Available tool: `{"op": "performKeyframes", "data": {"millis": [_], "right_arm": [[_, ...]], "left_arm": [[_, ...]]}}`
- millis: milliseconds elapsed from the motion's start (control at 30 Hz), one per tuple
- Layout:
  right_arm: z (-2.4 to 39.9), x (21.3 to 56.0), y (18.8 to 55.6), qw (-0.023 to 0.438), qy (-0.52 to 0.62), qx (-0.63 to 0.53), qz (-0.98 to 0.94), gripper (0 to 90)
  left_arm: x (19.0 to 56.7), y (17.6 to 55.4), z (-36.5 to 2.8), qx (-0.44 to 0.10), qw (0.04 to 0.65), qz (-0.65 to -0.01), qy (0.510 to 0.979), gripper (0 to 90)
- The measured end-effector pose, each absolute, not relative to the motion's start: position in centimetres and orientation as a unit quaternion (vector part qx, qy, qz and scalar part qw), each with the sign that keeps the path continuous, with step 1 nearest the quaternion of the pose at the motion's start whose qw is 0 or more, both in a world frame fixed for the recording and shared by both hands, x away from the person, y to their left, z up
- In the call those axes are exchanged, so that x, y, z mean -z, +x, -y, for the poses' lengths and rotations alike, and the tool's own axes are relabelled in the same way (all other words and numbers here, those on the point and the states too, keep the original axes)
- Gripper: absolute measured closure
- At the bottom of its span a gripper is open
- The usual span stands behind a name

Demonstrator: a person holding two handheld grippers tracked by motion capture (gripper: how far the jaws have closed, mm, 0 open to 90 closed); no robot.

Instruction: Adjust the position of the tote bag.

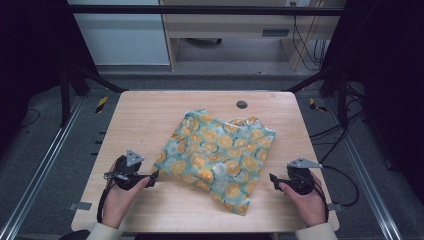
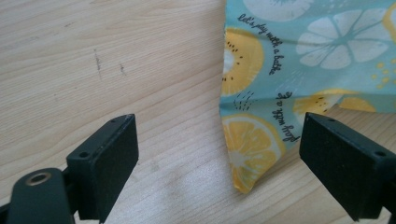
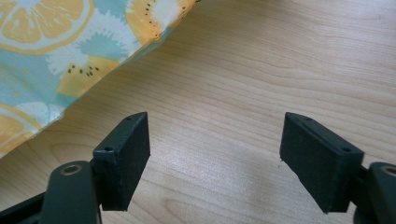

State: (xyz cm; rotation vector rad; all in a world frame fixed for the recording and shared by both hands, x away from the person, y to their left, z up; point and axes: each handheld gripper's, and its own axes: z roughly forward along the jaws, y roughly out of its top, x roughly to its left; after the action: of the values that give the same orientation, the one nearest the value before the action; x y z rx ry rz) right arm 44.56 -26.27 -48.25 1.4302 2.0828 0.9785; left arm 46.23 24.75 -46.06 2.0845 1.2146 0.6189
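Note:
A teal cloth (image 1: 220, 152) printed with orange and white citrus slices lies loosely folded in the middle of the wooden table (image 1: 150, 110). My left gripper (image 1: 154, 177) sits at the cloth's left corner, jaws open; in the left gripper view that cloth corner (image 2: 247, 144) lies on the wood between the jaws, untouched by either pad. My right gripper (image 1: 274, 180) rests just right of the cloth's near edge, open over bare wood; the cloth's edge (image 3: 70, 51) lies ahead and to the left of its jaws.
A small round grommet (image 1: 242, 104) is set in the table near its far edge. Black frame posts (image 1: 67, 85) stand at the table's far corners. Cables (image 1: 345, 175) trail off the right side. A cabinet (image 1: 235, 25) stands beyond the table.

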Motion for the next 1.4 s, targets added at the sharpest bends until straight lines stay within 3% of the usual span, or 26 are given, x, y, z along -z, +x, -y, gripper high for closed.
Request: {"op": "performKeyframes", "data": {"millis": [233,433,900,1167,1400], "right_arm": [[26.3,47.3,45.0,0.220,0.514,-0.369,-0.742,27.4],[25.5,45.1,47.0,0.249,0.495,-0.361,-0.750,28.6],[24.7,43.9,48.7,0.248,0.489,-0.356,-0.757,24.7],[24.0,40.6,53.7,0.252,0.487,-0.346,-0.761,18.9],[24.0,41.6,57.5,0.236,0.517,-0.328,-0.755,16.4]], "left_arm": [[44.7,47.4,-24.2,-0.242,0.338,-0.442,0.795,12.1],[42.3,50.9,-21.3,-0.255,0.314,-0.397,0.824,12.1],[40.4,53.0,-18.8,-0.250,0.306,-0.375,0.839,11.9],[38.6,56.5,-16.4,-0.264,0.309,-0.370,0.835,11.1],[39.0,59.6,-14.7,-0.277,0.296,-0.374,0.834,10.9]]}}
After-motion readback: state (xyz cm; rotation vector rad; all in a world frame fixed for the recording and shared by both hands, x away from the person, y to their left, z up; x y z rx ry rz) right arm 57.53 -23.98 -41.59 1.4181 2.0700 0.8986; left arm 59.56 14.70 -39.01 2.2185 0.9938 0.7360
